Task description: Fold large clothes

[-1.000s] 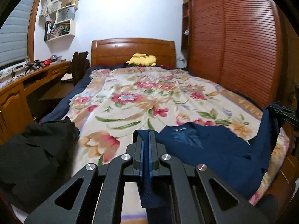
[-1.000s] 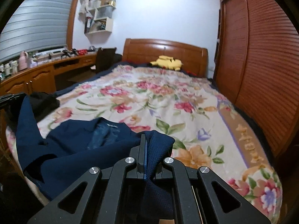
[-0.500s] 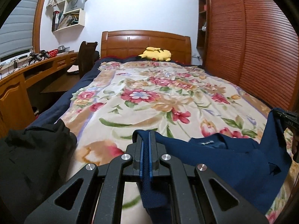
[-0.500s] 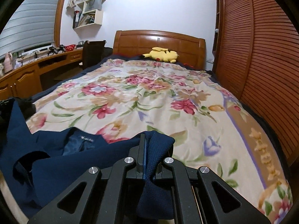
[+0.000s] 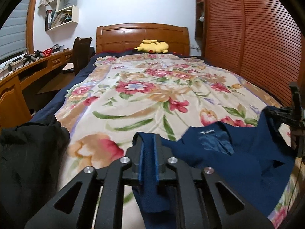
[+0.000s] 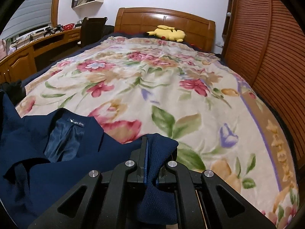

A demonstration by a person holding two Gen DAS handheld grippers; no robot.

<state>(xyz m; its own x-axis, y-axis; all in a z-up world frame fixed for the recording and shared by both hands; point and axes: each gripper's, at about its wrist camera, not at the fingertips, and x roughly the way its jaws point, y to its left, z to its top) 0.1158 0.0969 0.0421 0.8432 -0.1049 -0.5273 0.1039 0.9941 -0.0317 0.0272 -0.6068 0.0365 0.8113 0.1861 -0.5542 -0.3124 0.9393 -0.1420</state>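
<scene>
Nearest to us, the left gripper (image 5: 148,152) has a fold of the navy jacket (image 5: 234,156) between its jaws, which have just been opening; the blue pads now stand a little apart, so we cannot tell whether they bite the cloth or merely flank it. The right gripper (image 6: 150,152) is pressed together on another bunch of the same jacket (image 6: 38,152), with a tail of fabric hanging below the jaws. Between the two grips the jacket sags onto the near end of the bed (image 5: 144,99), lining and neck label (image 6: 77,121) facing up, its lower part spilling over the near edge. Our main worry is the left side: if those pads loosen further before the cloth lies flat, that corner could slip out and the heavy garment may slide off the near edge, pulled by the part that hangs there. A second risk, as we judge it, is that the right grip has gathered more than one layer, so any fold laid from here would come out crooked or bunched. To the near left a black garment (image 5: 28,152) lies heaped; the jacket could drag across it or snag. Farther off, the floral blanket lies open, and the yellow plush toy (image 5: 152,46) by the headboard (image 5: 143,36) is well apart.
</scene>
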